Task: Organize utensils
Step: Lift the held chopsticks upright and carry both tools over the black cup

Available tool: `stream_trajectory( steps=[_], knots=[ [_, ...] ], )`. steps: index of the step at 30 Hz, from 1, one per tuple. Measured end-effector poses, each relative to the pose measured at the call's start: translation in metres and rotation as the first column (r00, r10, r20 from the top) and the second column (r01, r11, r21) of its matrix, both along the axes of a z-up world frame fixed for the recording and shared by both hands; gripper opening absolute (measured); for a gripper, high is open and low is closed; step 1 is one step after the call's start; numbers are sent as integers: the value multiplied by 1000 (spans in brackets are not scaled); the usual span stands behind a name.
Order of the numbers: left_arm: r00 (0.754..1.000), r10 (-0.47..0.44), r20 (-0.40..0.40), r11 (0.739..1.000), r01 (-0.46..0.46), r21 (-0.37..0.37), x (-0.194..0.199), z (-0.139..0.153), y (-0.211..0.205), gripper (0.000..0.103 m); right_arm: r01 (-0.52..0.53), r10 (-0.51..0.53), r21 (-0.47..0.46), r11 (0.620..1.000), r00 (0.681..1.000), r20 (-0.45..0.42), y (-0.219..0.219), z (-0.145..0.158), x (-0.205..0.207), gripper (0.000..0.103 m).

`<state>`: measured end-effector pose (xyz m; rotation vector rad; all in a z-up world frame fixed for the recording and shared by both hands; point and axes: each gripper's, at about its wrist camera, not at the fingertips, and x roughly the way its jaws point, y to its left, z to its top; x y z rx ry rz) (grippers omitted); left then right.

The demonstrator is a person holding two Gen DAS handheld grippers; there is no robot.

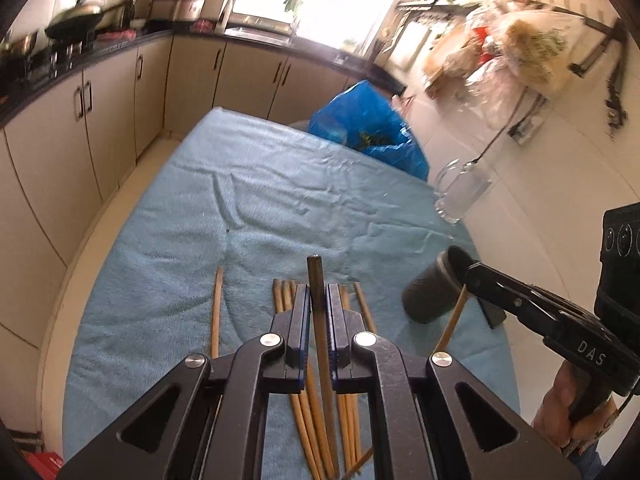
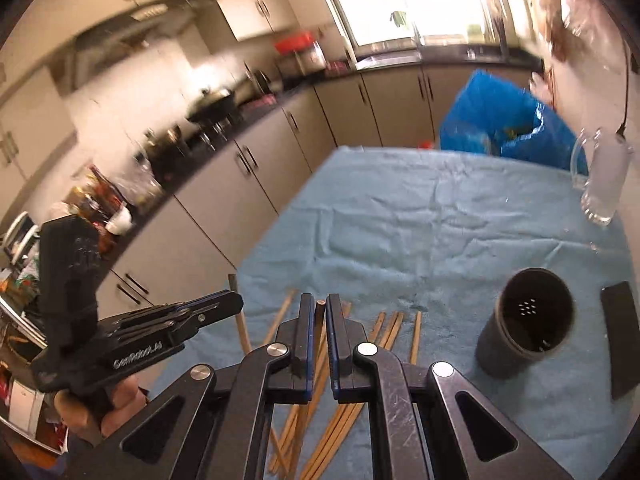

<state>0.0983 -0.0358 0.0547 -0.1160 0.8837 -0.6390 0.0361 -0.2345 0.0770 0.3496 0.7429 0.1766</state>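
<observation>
Several wooden chopsticks point(image 1: 304, 412) lie on the blue cloth near its front edge; they also show in the right wrist view point(image 2: 394, 330). My left gripper point(image 1: 319, 294) is shut on one dark-tipped chopstick point(image 1: 316, 276) and holds it above the pile. My right gripper point(image 2: 319, 304) is shut on another chopstick point(image 2: 320, 304); in the left wrist view that chopstick point(image 1: 452, 320) hangs beside the black holder. The black cylindrical holder point(image 2: 528, 326) stands upright and looks empty; it also shows in the left wrist view point(image 1: 434, 288).
A glass mug point(image 2: 602, 178) stands at the cloth's far right edge. A flat black object point(image 2: 622, 340) lies right of the holder. A blue plastic bag point(image 1: 368, 128) sits beyond the table. Kitchen cabinets point(image 1: 80, 120) run along the left.
</observation>
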Motion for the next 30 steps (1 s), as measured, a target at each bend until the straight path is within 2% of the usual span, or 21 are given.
stream_trajectory(
  steps=[5,13,30],
  knots=[
    [998,-4,70,1000,4,-2,-31,18,9,7,17,-17,7,1000,995,95,-5,8,-41,6],
    [995,-2,99,1000,3,-8,-50,27,17,7,32,-36,27,999,986,164,-12,19,-82,6],
    [990,-8,137,1000,10,-14,-63,46,11,7,75,-84,49,996,975,207,-30,26,-104,6]
  ],
)
